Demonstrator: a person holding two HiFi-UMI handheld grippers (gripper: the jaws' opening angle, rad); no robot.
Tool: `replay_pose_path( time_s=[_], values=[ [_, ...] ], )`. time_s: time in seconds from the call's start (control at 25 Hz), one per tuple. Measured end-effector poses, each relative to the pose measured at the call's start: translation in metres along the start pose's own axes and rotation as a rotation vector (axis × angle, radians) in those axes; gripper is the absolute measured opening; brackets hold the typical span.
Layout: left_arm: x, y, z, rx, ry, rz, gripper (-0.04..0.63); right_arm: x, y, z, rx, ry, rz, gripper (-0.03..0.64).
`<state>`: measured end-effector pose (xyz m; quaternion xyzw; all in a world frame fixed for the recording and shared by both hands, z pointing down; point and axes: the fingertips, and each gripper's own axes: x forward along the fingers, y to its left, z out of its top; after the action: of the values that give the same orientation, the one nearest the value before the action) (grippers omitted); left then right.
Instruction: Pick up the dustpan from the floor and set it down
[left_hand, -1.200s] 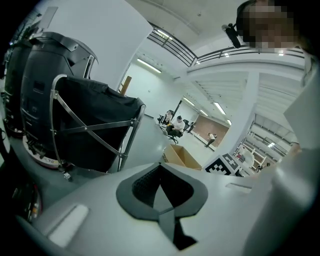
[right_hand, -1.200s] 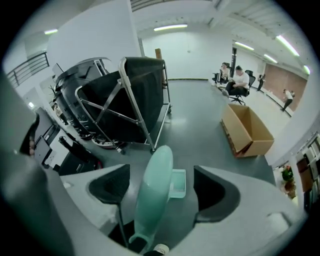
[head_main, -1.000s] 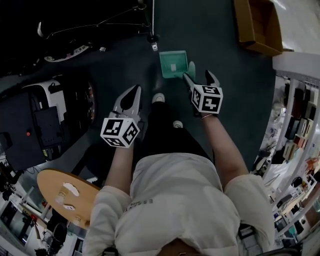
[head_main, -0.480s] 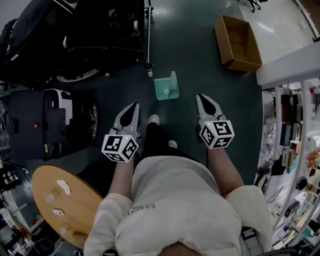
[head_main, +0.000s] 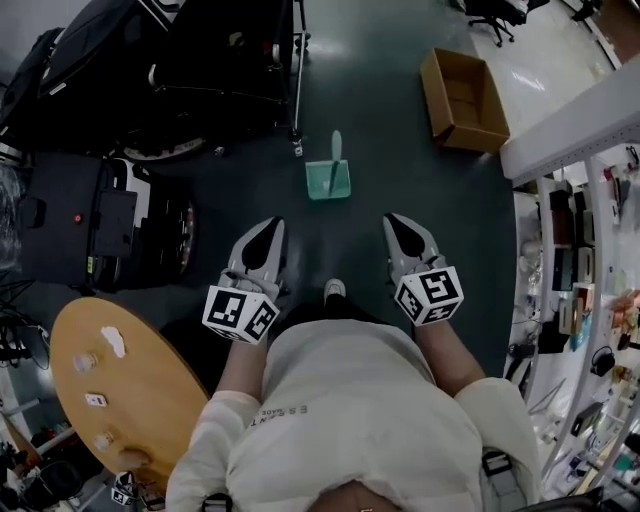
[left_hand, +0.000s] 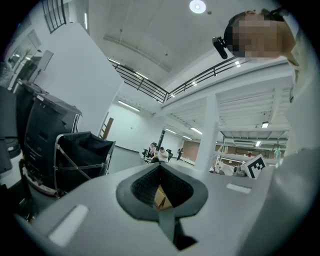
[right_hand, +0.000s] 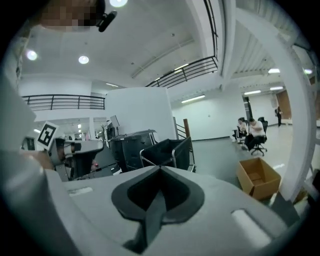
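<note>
I'm holding the left gripper (head_main: 268, 228) and right gripper (head_main: 396, 222) with jaws closed on nothing. The dustpan (head_main: 328, 179) is lying on the floor in the frame's upper middle, well apart from both — a careless forward step risks kicking it.

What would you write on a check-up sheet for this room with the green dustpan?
Surface: dark floor, bare around the dustpan.
Job's things: green dustpan sits on the floor ahead of both grippers, touched by neither.
Clutter: open cardboard box on the floor to the right; round wooden table at lower left with a few small bits on it.
Grippers: left gripper and right gripper both have their jaws together, nothing between them.
Cables: nothing seen.
Surroundings: black cart at upper left; crowded shelves along the right.
</note>
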<state>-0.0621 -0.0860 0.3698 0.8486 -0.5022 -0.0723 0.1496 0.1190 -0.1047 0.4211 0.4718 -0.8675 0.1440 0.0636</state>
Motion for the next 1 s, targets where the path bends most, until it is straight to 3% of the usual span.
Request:
replay_pose_path(
  time_s=[0.16, 0.6, 1.0],
  values=[
    [-0.039, -0.011, -0.016, -0.004, 0.020, 0.034, 0.017, -0.034, 0.014, -0.012, 0.102, 0.012, -0.016, -0.012],
    [-0.179, -0.079, -0.049, 0.014, 0.054, 0.006, 0.017, -0.156, 0.102, -0.064, -0.001, 0.014, -0.070, -0.011],
    [-0.218, -0.130, -0.066, -0.008, 0.070, -0.054, 0.017, -0.223, 0.115, -0.084, 0.008, 0.030, -0.156, -0.011]
  ],
)
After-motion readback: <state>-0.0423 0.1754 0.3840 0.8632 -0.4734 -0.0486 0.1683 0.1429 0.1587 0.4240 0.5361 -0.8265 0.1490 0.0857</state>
